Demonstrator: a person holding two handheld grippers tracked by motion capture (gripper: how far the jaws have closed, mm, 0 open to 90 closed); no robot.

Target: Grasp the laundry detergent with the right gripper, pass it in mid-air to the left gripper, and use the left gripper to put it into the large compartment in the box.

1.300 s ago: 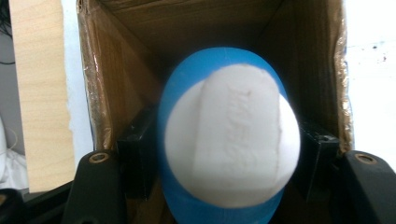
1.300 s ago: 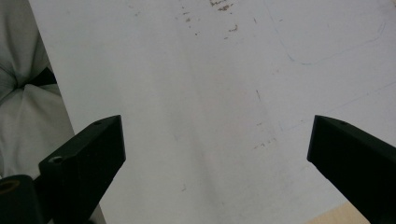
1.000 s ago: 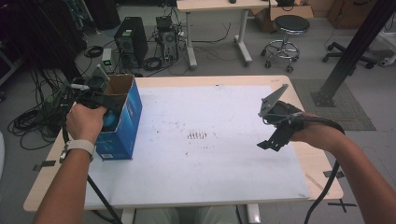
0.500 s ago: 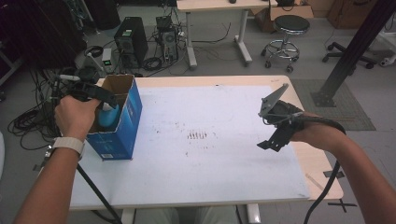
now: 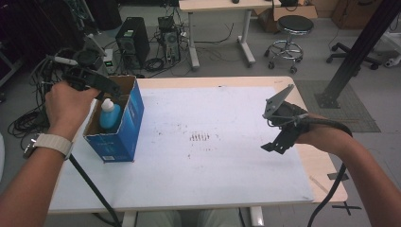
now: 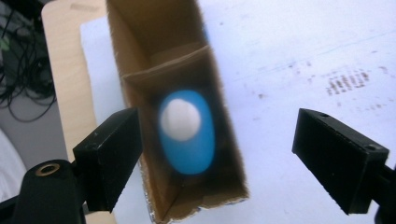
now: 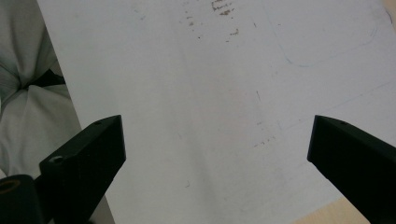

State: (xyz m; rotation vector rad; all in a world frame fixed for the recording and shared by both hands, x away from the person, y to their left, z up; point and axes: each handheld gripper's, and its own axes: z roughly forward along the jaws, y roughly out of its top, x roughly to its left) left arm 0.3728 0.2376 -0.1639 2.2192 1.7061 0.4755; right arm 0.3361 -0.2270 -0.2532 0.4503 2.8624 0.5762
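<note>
A blue bottle with a white cap [image 5: 108, 117] stands upright in an open blue cardboard box [image 5: 124, 137] at the table's left side. My left gripper [image 5: 111, 90] hovers above the box's open top. Its jaws have just been opening and stand apart with nothing between them. In the left gripper view the left gripper [image 6: 224, 161] looks straight down on the bottle [image 6: 187, 133] in the near compartment of the box [image 6: 135, 56]. My right gripper [image 5: 273, 144] hangs over the table's right side. The right gripper [image 7: 215, 158] is open wide, with bare white sheet beneath it.
A white sheet [image 5: 213, 165] with small dark marks [image 5: 199, 137] covers most of the wooden table [image 5: 326, 184]. Cables trail from both grippers off the near edge. Beyond the table stand computer towers [image 5: 128, 35], a stool [image 5: 288, 26] and another desk.
The left hand has risen from the box and drawn back to the left, leaving the bottle standing inside. Its jaws have spread. The right hand has kept still.
</note>
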